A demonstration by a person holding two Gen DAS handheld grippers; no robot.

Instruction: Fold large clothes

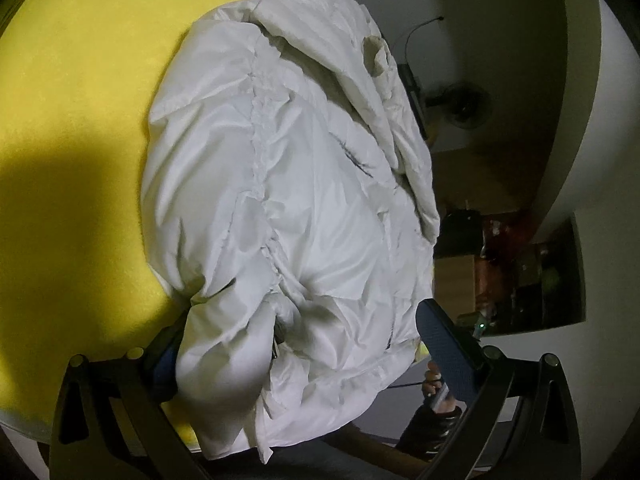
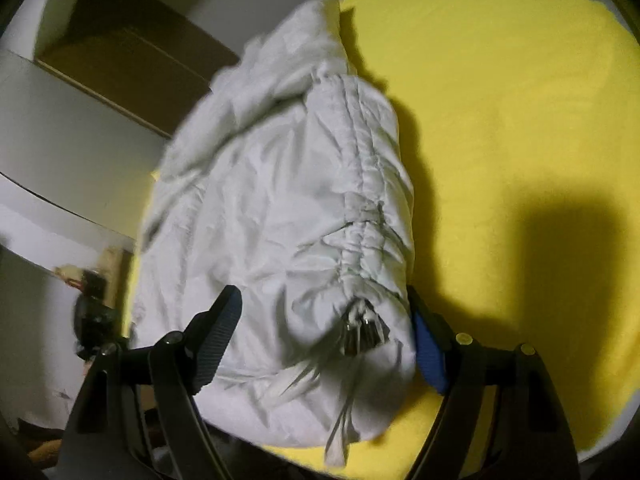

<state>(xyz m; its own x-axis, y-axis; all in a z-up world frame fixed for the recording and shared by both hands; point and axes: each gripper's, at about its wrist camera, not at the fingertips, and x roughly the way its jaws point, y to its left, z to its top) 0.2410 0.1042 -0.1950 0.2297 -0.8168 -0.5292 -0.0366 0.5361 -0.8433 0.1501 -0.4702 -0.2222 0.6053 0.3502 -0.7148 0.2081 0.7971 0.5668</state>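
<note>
A white puffy jacket point(image 1: 288, 184) lies bunched on a yellow sheet point(image 1: 80, 100). My left gripper point(image 1: 296, 344) has its fingers wide apart around the jacket's near edge, with the bulky fabric filling the gap. The left finger is mostly hidden by fabric; the right finger's blue pad point(image 1: 444, 352) shows. In the right wrist view the jacket point(image 2: 280, 208) has a gathered seam and drawstring toggles point(image 2: 364, 332). My right gripper point(image 2: 324, 340) also stands wide, its fingers on either side of the jacket's corner.
The yellow sheet point(image 2: 520, 120) covers a bed. A person's hand point(image 1: 436, 392) holding the other gripper shows at lower right of the left view. A wall fan point(image 1: 464, 104), dark shelves point(image 1: 532, 276) and a wooden cabinet point(image 2: 132, 64) stand beyond the bed.
</note>
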